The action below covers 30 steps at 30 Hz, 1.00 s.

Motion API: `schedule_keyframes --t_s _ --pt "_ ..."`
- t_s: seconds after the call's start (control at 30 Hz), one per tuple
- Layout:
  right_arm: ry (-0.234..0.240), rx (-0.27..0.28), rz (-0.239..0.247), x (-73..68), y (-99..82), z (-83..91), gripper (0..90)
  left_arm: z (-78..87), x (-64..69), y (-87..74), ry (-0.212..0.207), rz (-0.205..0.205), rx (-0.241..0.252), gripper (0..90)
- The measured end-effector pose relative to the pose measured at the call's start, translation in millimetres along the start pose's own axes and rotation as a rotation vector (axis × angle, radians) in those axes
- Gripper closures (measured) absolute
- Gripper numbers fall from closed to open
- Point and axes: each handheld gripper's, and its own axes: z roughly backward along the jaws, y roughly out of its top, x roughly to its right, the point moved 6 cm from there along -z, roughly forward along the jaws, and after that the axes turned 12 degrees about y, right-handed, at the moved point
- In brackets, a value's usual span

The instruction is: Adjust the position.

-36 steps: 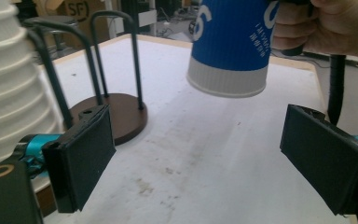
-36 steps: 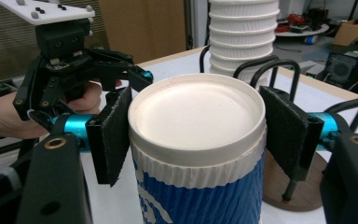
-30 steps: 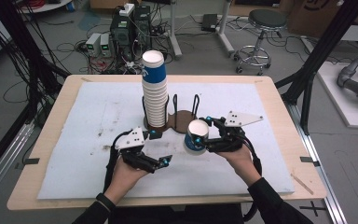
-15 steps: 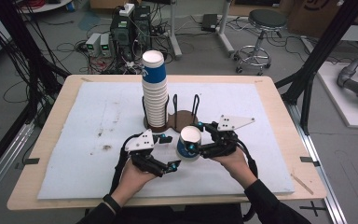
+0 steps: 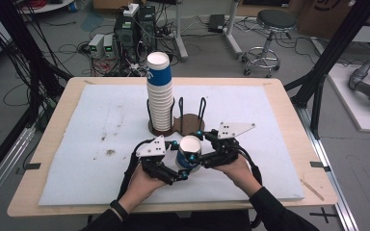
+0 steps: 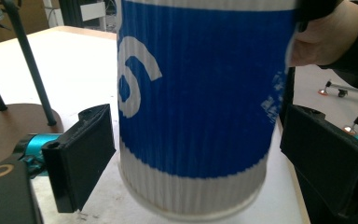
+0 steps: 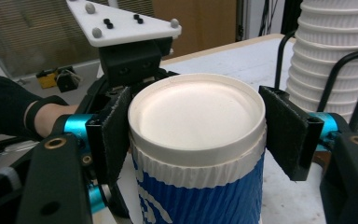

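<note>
A blue-and-white ribbed paper cup (image 5: 190, 153) is held at the front centre of the table. My right gripper (image 5: 200, 150) is shut on its white upper band, and in the right gripper view both pads press the cup (image 7: 196, 140) under its rim. My left gripper (image 5: 178, 159) is open, its jaws flanking the cup's (image 6: 196, 116) lower part; the right pad (image 6: 326, 163) stands apart from it. I cannot tell whether the cup rests on the mat. A tall stack of the same cups (image 5: 159, 91) stands on a brown wire holder (image 5: 190, 122) just behind.
A white mat (image 5: 77, 125) covers the wooden table (image 5: 24, 202). The holder's black wire posts (image 5: 202, 108) rise close behind both grippers. The cup stack (image 7: 340, 46) is near my right gripper's far side. A stool and cables lie on the floor beyond.
My right gripper carried the cup left and toward the front edge. My left gripper moved right, and its jaws now sit on either side of the cup.
</note>
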Motion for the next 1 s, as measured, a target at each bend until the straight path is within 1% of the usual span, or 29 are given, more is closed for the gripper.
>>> schedule_keyframes --t_s 0.13,0.17,0.23,0.3,0.33,0.37,0.6,0.7,0.77,0.8,0.83,0.87,0.9,0.97,1.0 --pt "0.011 -0.003 -0.001 -1.7 -0.5 -2.6 30.3 -2.3 -0.8 -0.5 -0.007 0.011 0.003 9.9" --pt "0.015 0.001 0.001 -2.0 -0.2 -3.6 30.3 -3.6 -1.7 -1.7 0.001 0.009 -0.005 10.0" --pt "0.017 0.003 -0.002 -2.2 -0.1 -3.7 30.3 -4.0 -1.8 -2.4 -0.008 0.012 -0.009 10.7" --pt "0.018 0.003 -0.003 -2.3 0.0 -3.7 30.3 -4.0 -1.7 -2.5 -0.008 0.005 -0.010 12.9" --pt "0.016 0.002 -0.002 -2.1 -0.1 -3.3 30.3 -3.7 -1.2 -2.5 -0.014 -0.006 -0.009 14.5" --pt "0.014 0.000 -0.004 -2.1 -0.3 -3.1 30.3 -3.7 -1.2 -2.6 -0.014 -0.006 -0.010 16.1" --pt "0.014 0.001 -0.009 -1.5 -0.2 -3.0 30.3 -2.7 -1.9 -1.6 -0.015 -0.008 -0.019 18.9" --pt "0.013 0.003 -0.012 -0.7 0.1 -2.0 29.5 -1.9 -3.5 -0.2 -0.023 -0.026 -0.038 20.0" --pt "0.005 -0.014 -0.020 0.7 0.3 -0.8 25.5 -1.1 -3.5 1.8 -0.028 -0.027 -0.049 20.3" --pt "0.005 -0.014 -0.020 0.7 0.3 -0.8 25.5 -1.1 -3.5 1.8 -0.028 -0.027 -0.049 20.4" --pt "-0.001 -0.013 -0.031 2.3 2.5 1.9 23.6 0.6 -4.5 4.4 -0.035 -0.028 -0.054 20.7" --pt "0.000 -0.005 -0.033 2.7 4.0 3.7 22.6 0.6 -4.5 4.4 -0.035 -0.028 -0.054 20.8" --pt "0.002 -0.005 -0.037 2.8 5.2 5.5 22.2 2.6 -6.2 6.6 -0.028 -0.038 -0.071 20.9" --pt "0.000 -0.012 -0.034 3.3 6.2 7.3 22.0 3.7 -7.1 7.5 -0.029 -0.045 -0.077 21.4" --pt "0.005 -0.020 -0.033 3.2 8.5 10.8 21.8 5.7 -9.0 8.7 -0.020 -0.056 -0.090 21.6"
